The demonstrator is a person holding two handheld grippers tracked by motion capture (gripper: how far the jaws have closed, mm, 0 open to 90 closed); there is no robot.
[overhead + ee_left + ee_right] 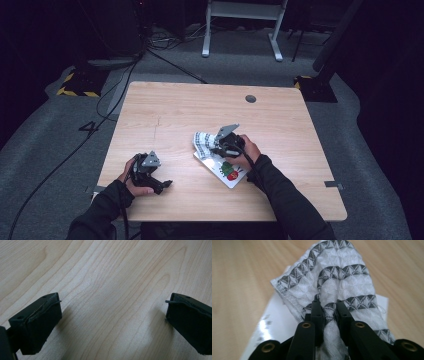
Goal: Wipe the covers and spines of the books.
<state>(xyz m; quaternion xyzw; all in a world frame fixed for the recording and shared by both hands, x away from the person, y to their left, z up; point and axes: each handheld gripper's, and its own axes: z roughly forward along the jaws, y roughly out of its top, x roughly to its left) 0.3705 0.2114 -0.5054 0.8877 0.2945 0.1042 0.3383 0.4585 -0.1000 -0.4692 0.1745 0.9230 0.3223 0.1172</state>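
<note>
- We see a pale wood-grain bench (165,110) with a small round dark grommet (250,98) near its far right edge; its surface bears no writing that we can read.
- On the near right part of the bench lies a flat white card (227,175), printed with a red and green picture at its near end; any lettering on it is too small for us to make out.
- A white cloth (337,277) with bands of dark grey triangles sits on the far end of that card, bunched upward; we find no label or brand on it.
- The right gripper (329,307) has its jaws nearly together, pinching a fold of the cloth between them, with the fabric rising beyond the tips and the card under it.
- In the high view the right gripper (220,145) is over the cloth, held by the right hand (246,150).
- The left gripper (112,312) has its jaws wide apart, with nothing but bare wood between them.
- From above, the left gripper (162,185) rests at the near left of the bench in the left hand (131,177), well apart from the cloth.
</note>
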